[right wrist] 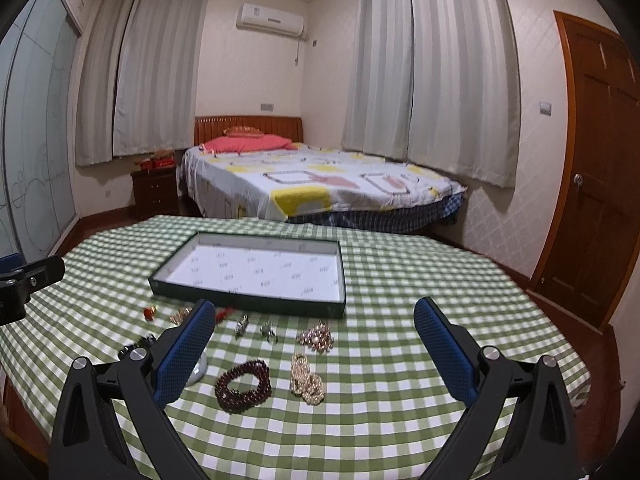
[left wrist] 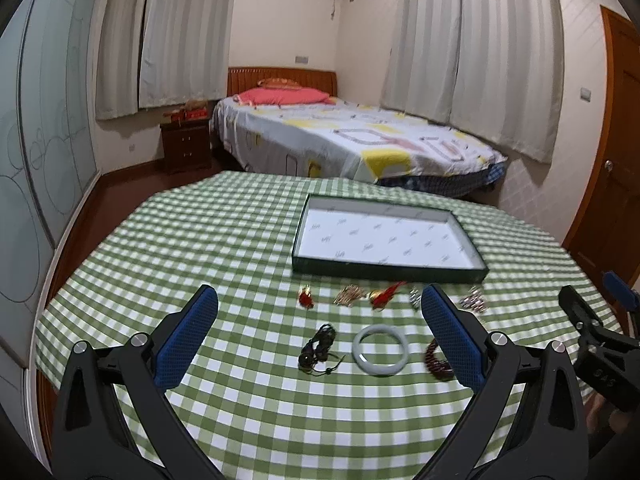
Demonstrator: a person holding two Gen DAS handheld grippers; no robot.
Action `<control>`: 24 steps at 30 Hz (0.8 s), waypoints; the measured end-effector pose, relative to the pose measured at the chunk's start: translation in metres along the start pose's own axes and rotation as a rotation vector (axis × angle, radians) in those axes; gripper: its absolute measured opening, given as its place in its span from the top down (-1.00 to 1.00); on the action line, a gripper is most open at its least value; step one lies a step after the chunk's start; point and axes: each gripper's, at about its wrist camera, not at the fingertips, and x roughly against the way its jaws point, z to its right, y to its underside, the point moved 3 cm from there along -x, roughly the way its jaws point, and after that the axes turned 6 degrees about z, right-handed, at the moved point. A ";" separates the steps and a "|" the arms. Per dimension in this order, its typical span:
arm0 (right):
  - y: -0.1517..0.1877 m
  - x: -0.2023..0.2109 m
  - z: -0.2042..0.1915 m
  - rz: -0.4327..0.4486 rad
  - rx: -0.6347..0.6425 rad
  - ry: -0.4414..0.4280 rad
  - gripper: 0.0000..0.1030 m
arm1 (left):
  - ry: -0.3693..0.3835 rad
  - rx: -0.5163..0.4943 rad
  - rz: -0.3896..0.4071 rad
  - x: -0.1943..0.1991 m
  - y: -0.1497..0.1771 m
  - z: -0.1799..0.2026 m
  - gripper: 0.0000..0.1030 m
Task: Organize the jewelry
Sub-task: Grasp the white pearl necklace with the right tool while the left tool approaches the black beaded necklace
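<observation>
Crosswise on the table (left wrist: pixel 240 400), tray (left wrist: pixel 384 270) lies between both gaping tools.

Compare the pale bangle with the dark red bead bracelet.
The bangle is one smooth, pale grey-green rigid ring; the bead bracelet is dark red, built of many small beads. The bangle is a single hoop; the bead bracelet is coiled in several loops. Both lie flat on the checked cloth, outside the tray.

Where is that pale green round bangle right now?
In the left wrist view the pale green jade bangle lies flat on the green checked tablecloth, between the black cord bracelet and the dark red bead bracelet, nearer than the empty green-edged tray.
</observation>
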 end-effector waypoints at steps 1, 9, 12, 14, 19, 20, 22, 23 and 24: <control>0.004 -0.005 0.000 -0.003 0.004 0.000 -0.89 | 0.001 0.005 -0.011 -0.007 0.004 -0.001 -0.92; 0.047 -0.062 0.008 -0.106 -0.005 -0.023 -0.86 | 0.007 0.025 -0.120 -0.077 0.042 -0.011 -0.92; 0.060 -0.079 0.013 -0.155 -0.025 -0.038 -0.55 | 0.009 0.022 -0.153 -0.097 0.054 -0.011 -0.92; 0.068 -0.090 0.015 -0.199 -0.024 -0.036 0.00 | 0.008 0.018 -0.178 -0.108 0.060 -0.011 -0.92; 0.082 -0.103 0.017 -0.248 -0.054 -0.067 0.02 | 0.010 0.017 -0.221 -0.125 0.072 -0.010 -0.92; 0.083 -0.104 0.017 -0.250 -0.056 -0.072 0.02 | 0.009 0.015 -0.225 -0.127 0.073 -0.010 -0.92; 0.086 -0.108 0.015 -0.262 -0.051 -0.078 0.02 | 0.011 0.010 -0.234 -0.130 0.075 -0.009 -0.92; 0.088 -0.110 0.014 -0.270 -0.049 -0.085 0.02 | 0.010 0.007 -0.238 -0.132 0.076 -0.009 -0.92; 0.090 -0.113 0.013 -0.277 -0.048 -0.090 0.02 | 0.010 0.005 -0.239 -0.133 0.076 -0.009 -0.92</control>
